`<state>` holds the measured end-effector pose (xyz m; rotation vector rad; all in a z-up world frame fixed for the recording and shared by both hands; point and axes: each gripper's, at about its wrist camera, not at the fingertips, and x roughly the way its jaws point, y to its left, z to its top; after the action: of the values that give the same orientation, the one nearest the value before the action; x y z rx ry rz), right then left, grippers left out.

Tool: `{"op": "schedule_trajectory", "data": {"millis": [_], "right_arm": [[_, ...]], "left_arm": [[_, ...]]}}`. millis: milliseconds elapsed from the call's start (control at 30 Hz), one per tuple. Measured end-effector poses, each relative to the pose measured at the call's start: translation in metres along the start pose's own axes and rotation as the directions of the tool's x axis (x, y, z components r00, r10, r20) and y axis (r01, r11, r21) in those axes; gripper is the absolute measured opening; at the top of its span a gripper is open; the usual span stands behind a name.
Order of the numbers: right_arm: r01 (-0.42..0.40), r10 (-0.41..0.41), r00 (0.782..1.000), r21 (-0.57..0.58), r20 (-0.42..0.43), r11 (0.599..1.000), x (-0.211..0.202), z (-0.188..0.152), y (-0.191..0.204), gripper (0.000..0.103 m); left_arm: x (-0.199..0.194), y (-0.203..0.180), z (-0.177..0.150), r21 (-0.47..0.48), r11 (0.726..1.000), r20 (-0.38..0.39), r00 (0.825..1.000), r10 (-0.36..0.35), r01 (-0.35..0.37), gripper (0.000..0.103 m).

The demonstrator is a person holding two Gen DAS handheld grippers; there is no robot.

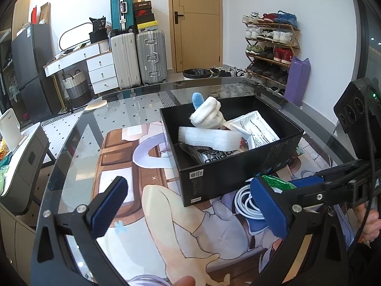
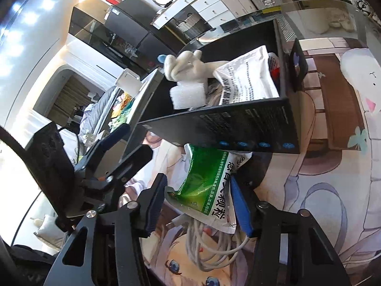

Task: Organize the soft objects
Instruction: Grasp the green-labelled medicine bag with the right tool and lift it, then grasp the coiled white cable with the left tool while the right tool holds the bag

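The black box [image 2: 238, 128] hides the green sachet's [image 2: 209, 178] top edge.

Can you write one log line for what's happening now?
right gripper: around green pouch, beside box | left gripper: open, empty
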<state>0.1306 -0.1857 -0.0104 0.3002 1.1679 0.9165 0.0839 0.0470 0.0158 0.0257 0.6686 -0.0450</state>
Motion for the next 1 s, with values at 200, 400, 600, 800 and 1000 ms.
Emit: {"op": "schedule_trajectory", "data": {"millis": [200,400,600,800,1000], "right_arm": [[-0.035,0.035,0.999,-0.006,0.037,0.999,-0.018,0.002,0.005,0.053],[0.020,-0.011,0.993,-0.072,0.117,0.997,-0.046,0.004,0.018,0.053],[0.074,-0.049,0.983,-0.134,0.179,0.988,-0.070,0.003,0.037,0.053],[0.116,-0.079,0.967,-0.142,0.243,0.983,-0.101,0.000,0.039,0.053],[0.152,-0.113,0.956,-0.129,0.272,0.980,-0.117,0.000,0.036,0.053]], "left_arm": [[-0.002,0.001,0.002,-0.004,1.000,0.006,1.000,0.001,-0.001,0.103],[-0.003,0.000,0.002,-0.006,1.000,-0.002,1.000,-0.022,0.022,0.103],[-0.006,-0.007,0.003,-0.008,0.997,-0.016,0.997,-0.080,0.080,0.103],[-0.005,-0.021,0.000,-0.022,0.981,-0.094,0.977,-0.193,0.192,0.103],[-0.004,-0.046,-0.003,-0.019,0.969,-0.129,0.961,-0.245,0.244,0.103]]}}
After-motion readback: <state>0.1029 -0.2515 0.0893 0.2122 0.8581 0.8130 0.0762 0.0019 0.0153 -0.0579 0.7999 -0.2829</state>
